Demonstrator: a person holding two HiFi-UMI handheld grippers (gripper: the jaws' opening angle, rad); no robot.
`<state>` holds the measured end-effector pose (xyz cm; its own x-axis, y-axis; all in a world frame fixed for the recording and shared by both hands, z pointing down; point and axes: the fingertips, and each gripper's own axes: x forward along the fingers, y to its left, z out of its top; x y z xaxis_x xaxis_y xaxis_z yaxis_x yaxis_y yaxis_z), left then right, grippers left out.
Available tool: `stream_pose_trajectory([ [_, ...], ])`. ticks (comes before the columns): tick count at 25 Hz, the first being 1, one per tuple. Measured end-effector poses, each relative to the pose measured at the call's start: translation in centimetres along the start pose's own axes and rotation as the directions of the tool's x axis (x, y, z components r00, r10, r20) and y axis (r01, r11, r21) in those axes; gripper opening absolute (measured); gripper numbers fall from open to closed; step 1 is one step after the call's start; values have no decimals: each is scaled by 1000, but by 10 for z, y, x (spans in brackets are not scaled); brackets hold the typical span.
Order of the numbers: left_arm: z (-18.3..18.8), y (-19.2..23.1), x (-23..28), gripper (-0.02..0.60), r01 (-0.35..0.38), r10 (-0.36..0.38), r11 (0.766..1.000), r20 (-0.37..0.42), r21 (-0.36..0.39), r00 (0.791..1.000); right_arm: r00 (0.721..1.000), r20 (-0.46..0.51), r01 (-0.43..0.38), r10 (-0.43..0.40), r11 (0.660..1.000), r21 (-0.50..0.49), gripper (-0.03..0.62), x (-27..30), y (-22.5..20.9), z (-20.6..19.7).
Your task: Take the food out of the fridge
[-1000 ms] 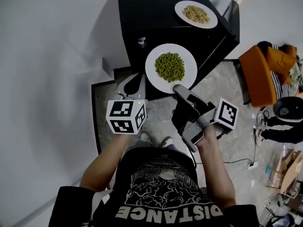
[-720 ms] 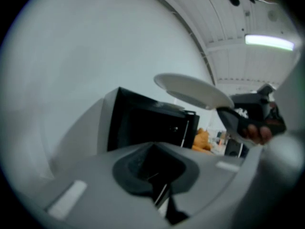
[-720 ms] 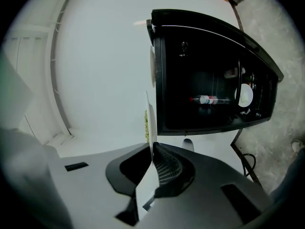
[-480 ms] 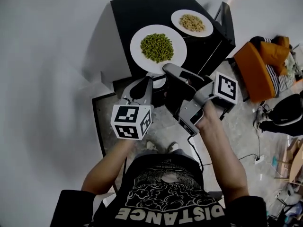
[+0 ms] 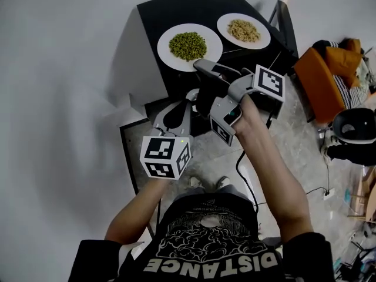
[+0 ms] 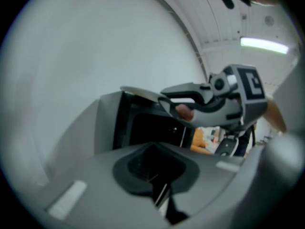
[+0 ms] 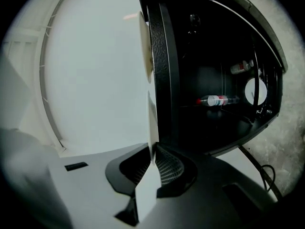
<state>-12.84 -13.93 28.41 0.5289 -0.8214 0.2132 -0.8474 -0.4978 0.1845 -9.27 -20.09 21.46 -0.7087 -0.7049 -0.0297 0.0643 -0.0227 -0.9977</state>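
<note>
Head view shows your right gripper clenched on the near rim of the pea plate. The plate is over the top of the black fridge; you cannot tell whether it rests there or hangs just above. A second plate of pale food lies on the same top, just beside the pea plate on its right. In the right gripper view the white rim runs edge-on between the jaws, alongside the fridge's top edge. Past it, the open fridge holds a bottle lying on a shelf. Your left gripper hangs lower, in front of the fridge and apart from both plates. Its jaws are closed together with nothing between them.
</note>
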Motion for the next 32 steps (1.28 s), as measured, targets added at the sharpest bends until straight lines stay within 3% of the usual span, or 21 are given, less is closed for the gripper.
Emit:
stream_pose_trajectory([
  [12, 6, -5, -3, 2, 13, -13, 1000, 23, -9, 1000, 997, 17, -71, 71, 997, -9, 17, 12, 4, 2],
  [14, 5, -8, -3, 2, 14, -14, 1000, 28, -15, 1000, 995, 18, -99, 100, 995, -21, 54, 9, 7, 3],
  [15, 6, -9, -2, 2, 13, -13, 1000, 31, -20, 999, 993, 19, -112, 113, 993, -36, 85, 6, 9, 4],
  [19, 1, -16, -2, 2, 16, -15, 999, 25, -36, 1000, 987, 26, -154, 159, 977, -145, 91, -30, 13, -1],
  [22, -9, -33, 2, 2, 38, -38, 999, 5, -33, 999, 991, 55, -100, 121, 951, -292, 89, -69, -3, -4],
  [25, -24, -58, 5, 2, 50, -51, 999, -31, -10, 998, 994, 105, 45, 8, 872, -487, 52, -105, -26, -5],
  [27, -32, -73, 8, 2, 52, -51, 999, -50, 4, 997, 984, 154, 164, -89, 783, -600, 32, -128, -42, -5],
  [29, -38, -91, 8, 2, 60, -59, 998, -59, 15, 997, 962, 208, 274, -180, 643, -715, 21, -152, -57, -3],
  [32, -48, -116, 4, 2, 66, -63, 997, -74, 31, 995, 934, 257, 347, -250, 452, -822, 14, -180, -73, -8],
])
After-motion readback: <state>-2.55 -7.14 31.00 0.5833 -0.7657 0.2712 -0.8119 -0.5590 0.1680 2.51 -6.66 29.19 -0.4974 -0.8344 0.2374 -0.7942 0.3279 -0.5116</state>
